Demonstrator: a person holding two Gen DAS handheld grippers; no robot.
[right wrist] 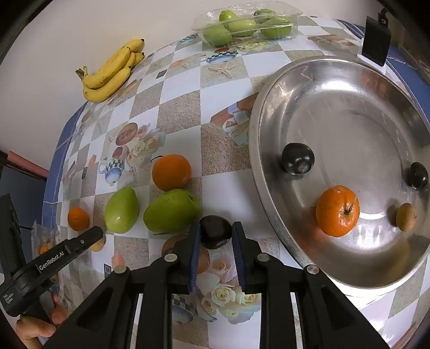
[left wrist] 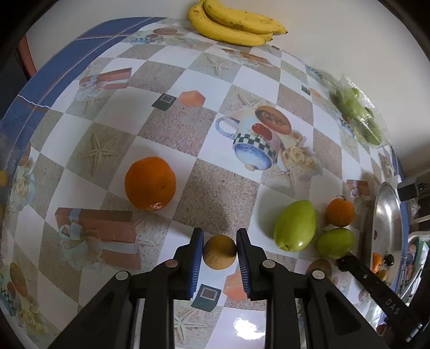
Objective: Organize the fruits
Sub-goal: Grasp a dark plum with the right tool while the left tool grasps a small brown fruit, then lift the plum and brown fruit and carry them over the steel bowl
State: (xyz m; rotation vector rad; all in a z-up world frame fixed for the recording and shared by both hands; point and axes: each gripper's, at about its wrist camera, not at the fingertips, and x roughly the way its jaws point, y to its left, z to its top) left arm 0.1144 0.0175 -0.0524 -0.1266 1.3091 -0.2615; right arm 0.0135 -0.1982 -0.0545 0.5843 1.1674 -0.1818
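Observation:
My left gripper [left wrist: 219, 251] is shut on a small round tan fruit [left wrist: 219, 255] just above the tablecloth. An orange [left wrist: 150, 183] lies ahead to its left. Two green mangoes [left wrist: 295, 225] [left wrist: 335, 243] and a small orange [left wrist: 340, 212] lie to its right. My right gripper [right wrist: 215, 236] is shut on a dark plum [right wrist: 215, 235], beside the steel plate [right wrist: 268, 171]. The plate holds an orange [right wrist: 337, 211], two dark plums [right wrist: 297, 158] [right wrist: 417, 175] and a small tan fruit [right wrist: 405, 217]. Two green mangoes [right wrist: 172, 210] [right wrist: 121, 210] and an orange [right wrist: 171, 172] lie left of the right gripper.
A banana bunch [left wrist: 233, 22] lies at the table's far edge, also in the right wrist view [right wrist: 111, 72]. A clear plastic box of green fruit [right wrist: 246, 25] stands at the back. The left gripper's body [right wrist: 53, 260] shows at the lower left. A black device [right wrist: 375, 40] stands behind the plate.

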